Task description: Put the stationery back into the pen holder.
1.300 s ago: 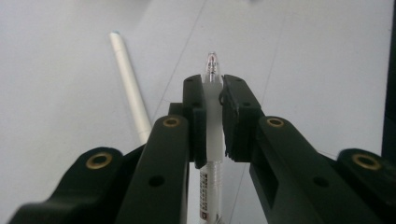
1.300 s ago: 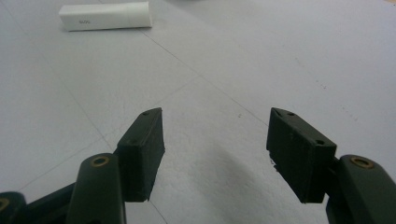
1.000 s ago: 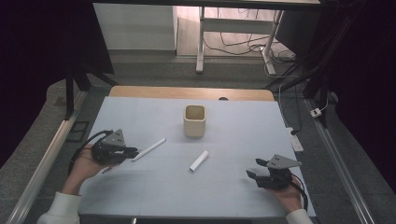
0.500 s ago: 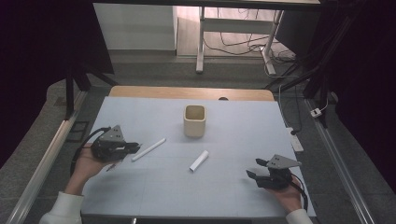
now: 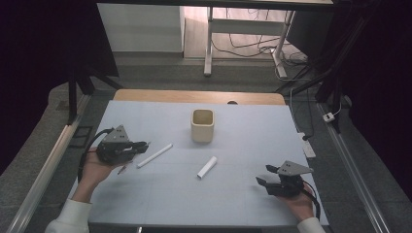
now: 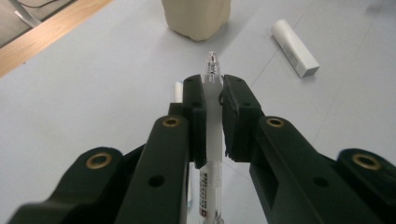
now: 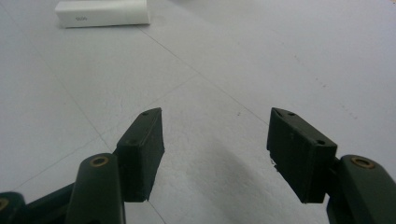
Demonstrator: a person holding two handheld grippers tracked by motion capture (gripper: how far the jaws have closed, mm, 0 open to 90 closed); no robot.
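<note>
My left gripper (image 5: pixel 144 144) is at the left of the pale mat, shut on a white pen (image 6: pixel 213 109) whose clear tip pokes out past the jaws (image 6: pixel 212 86). Beside it on the mat lies a long white stick (image 5: pixel 154 155). A short white tube (image 5: pixel 207 166) (image 6: pixel 294 46) lies near the middle. The cream square cup (image 5: pixel 202 125) (image 6: pixel 196 16) stands upright farther back. At the front right, my right gripper (image 5: pixel 260 181) (image 7: pixel 215 149) hovers low over bare mat, open and holding nothing. The short tube (image 7: pixel 102 13) lies ahead of it.
The pale mat (image 5: pixel 252 131) covers a wooden table whose far edge (image 5: pixel 194 96) shows behind it. Metal rails run along both sides, and cables and table legs stand on the floor beyond.
My left gripper has shifted a little forward and to the right with the pen in its jaws. The right gripper has kept still.
</note>
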